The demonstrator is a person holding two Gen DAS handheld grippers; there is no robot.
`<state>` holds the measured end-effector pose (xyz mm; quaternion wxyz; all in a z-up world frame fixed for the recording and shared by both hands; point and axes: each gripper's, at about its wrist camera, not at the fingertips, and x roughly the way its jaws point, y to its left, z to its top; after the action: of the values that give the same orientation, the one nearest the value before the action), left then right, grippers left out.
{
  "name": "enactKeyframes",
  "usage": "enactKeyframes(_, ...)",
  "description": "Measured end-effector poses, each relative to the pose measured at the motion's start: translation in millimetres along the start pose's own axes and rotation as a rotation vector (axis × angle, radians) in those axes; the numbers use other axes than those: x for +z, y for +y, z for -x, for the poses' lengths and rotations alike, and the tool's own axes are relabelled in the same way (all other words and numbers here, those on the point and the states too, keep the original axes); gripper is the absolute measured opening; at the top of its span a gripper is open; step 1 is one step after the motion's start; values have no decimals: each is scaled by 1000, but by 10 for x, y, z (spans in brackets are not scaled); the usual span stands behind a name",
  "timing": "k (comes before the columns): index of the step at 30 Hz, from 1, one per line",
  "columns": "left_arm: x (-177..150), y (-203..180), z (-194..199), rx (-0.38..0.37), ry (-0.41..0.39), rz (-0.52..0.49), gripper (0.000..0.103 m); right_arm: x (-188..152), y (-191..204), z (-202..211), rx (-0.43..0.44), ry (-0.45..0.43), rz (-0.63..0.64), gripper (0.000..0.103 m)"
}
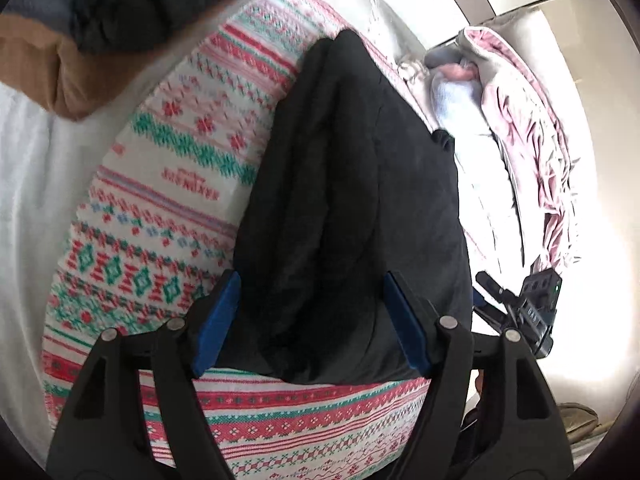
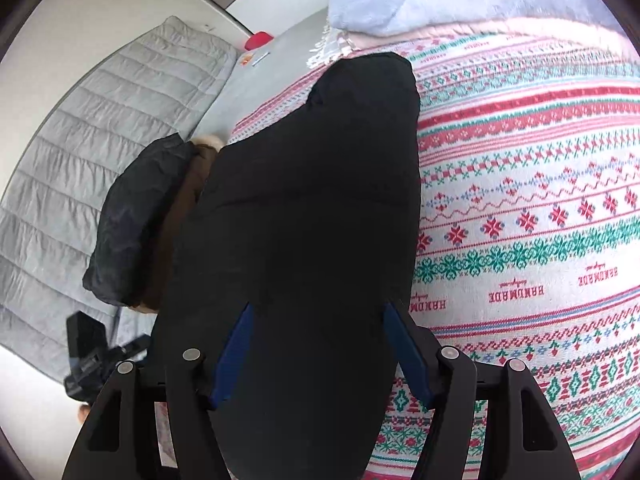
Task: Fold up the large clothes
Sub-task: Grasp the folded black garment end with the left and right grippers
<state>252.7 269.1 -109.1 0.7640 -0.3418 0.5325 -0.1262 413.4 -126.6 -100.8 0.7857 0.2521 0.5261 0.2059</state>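
Note:
A large black padded garment (image 1: pixel 352 168) lies lengthwise on a patterned knit blanket (image 1: pixel 180 152), folded into a long strip. My left gripper (image 1: pixel 314 318) hovers over its near end with the blue pads (image 1: pixel 222 320) wide apart; the cloth lies between and under them without being pinched. In the right wrist view the same garment (image 2: pixel 312 184) fills the gap of my right gripper (image 2: pixel 316 350) and runs on under it. It is too dark to tell whether its pads (image 2: pixel 404 354) press on the cloth. Each view also shows the other gripper beside the garment's edge.
A folded brown garment with a dark one on top (image 2: pixel 136 220) sits beside the black garment. A pile of pink and white laundry (image 1: pixel 516 128) lies on the far side. A grey quilted mat (image 2: pixel 100 120) covers the floor past the bed (image 1: pixel 24 168).

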Motion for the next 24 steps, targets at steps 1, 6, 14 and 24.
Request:
enactKeyframes(1,-26,3,-27,-3,3,0,77,4,-13,-4,3,2,-7,68)
enactKeyframes(6,-117,80,-35,-8,4,13,82,17,-59,-1,14,8,-35,68)
enactKeyframes(14,-161,141,-55,15,25,18,92,-2,-57,-10,16,16,-50,68)
enactKeyframes(24,-227,34,-173,47,52,-36,96,15,-117,-12,50,16,-100,68)
